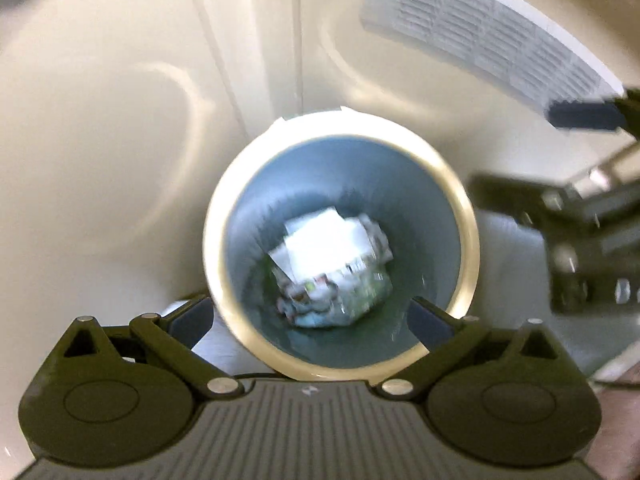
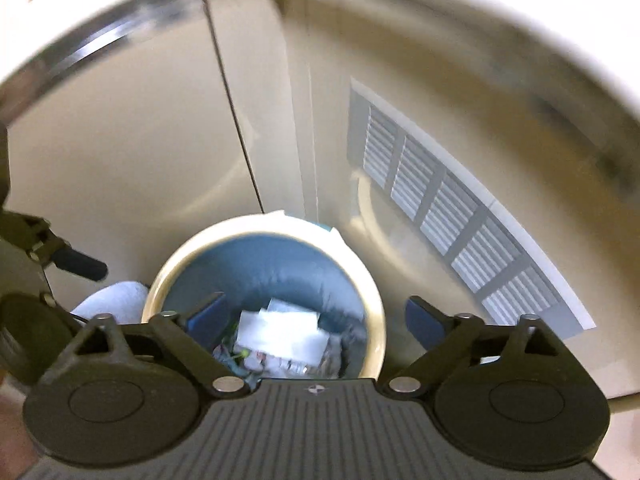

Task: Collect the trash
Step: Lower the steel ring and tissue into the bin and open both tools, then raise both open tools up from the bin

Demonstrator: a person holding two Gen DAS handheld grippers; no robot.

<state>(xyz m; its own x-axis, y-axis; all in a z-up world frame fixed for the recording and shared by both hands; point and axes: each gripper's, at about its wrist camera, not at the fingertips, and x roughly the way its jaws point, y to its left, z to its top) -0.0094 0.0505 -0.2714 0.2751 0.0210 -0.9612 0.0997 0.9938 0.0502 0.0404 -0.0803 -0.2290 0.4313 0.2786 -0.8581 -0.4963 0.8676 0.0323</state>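
We are looking down into a round bin [image 1: 466,216] with a cream rim and blue inside, standing against a cream wall [image 1: 100,128] beside a louvred vent [image 2: 448,204]. Crumpled paper trash [image 1: 332,264] is lying at its bottom, well below us. We are holding the left gripper [image 1: 312,316] and the right gripper [image 2: 316,316] above it, jaws spread wide, nothing between them.
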